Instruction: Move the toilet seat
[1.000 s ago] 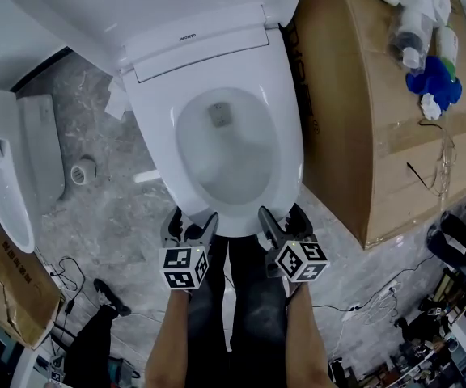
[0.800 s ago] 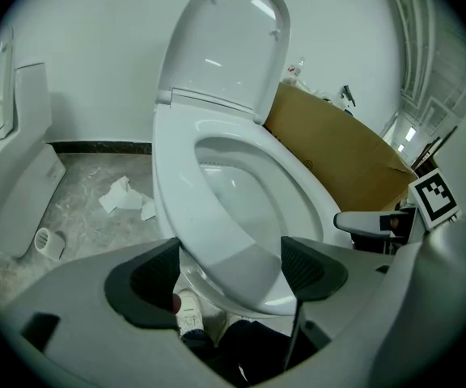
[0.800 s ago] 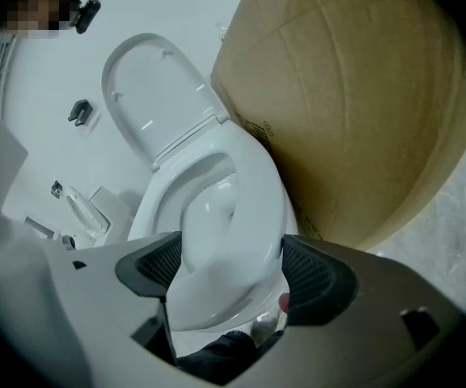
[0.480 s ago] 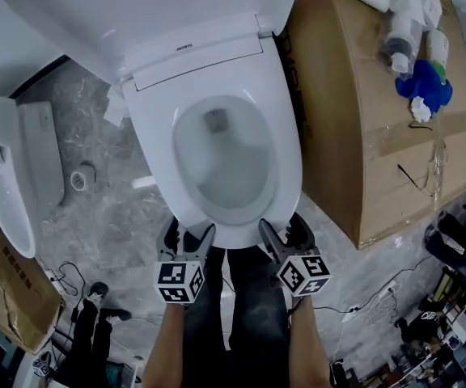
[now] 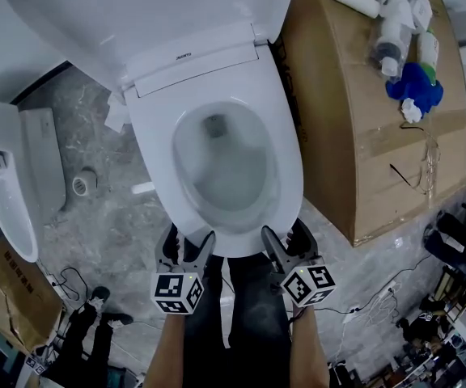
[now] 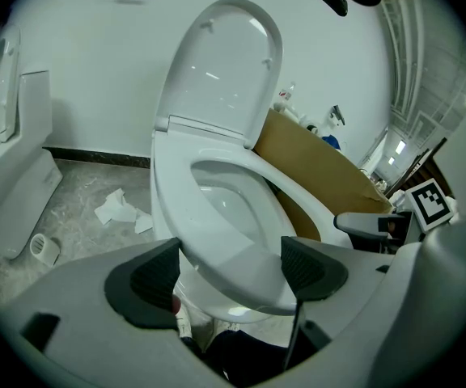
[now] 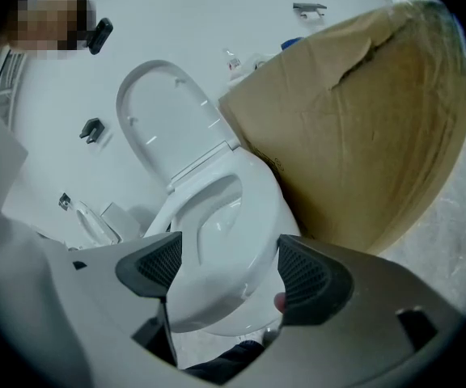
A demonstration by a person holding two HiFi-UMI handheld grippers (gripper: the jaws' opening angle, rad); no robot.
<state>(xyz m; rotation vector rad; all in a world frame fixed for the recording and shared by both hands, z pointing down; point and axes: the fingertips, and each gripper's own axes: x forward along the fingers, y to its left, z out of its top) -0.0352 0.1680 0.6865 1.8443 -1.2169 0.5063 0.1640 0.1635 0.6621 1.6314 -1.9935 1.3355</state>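
Shows toilet seat (image 5: 288,140) lying down on the bowl, long axis pointing away, front rim just ahead of left gripper (image 5: 189,245) and right gripper (image 5: 285,239), equally near, jaws wide, empty.

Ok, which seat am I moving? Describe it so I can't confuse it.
Find the big cardboard box. The toilet right beside it, to its left in the head view, has its lid raised. The seat is the white ring lying flat on that bowl, just ahead of the left gripper and right gripper, unlike the second toilet far left.
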